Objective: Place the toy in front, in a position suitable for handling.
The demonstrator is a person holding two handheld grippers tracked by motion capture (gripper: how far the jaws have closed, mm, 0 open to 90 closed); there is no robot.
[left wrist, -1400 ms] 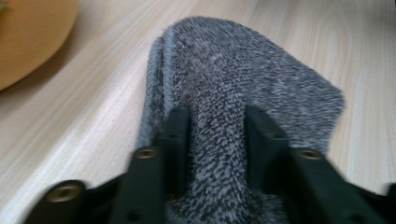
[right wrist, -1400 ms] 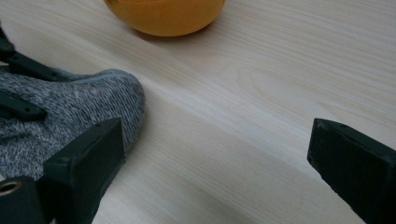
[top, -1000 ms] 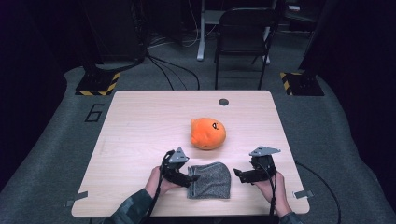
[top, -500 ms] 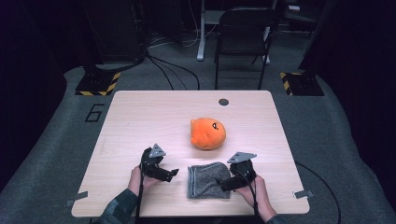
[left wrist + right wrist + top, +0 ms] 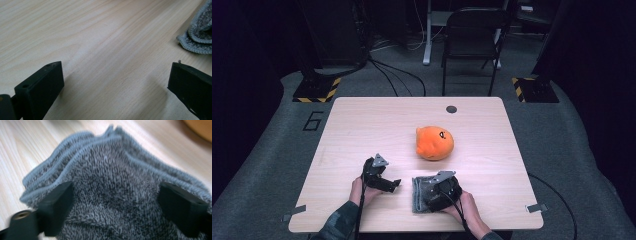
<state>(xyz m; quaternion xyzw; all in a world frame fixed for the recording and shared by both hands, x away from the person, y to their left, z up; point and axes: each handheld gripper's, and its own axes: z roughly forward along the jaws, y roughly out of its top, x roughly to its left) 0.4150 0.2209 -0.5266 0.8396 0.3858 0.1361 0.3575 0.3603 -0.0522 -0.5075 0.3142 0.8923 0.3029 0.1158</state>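
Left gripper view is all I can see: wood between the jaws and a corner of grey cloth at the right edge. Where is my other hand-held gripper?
Observer: The right hand-held gripper sits on top of the folded grey cloth, near the front edge of the table.
Operator: Has it got hold of the cloth?
Observer: Not yet, going by the right gripper view. The jaws have just been closing with the cloth between them, but they stand wide apart.
Operator: Anything else on the table?
Observer: An orange plush toy lies beyond the cloth, apart from it, towards the middle.
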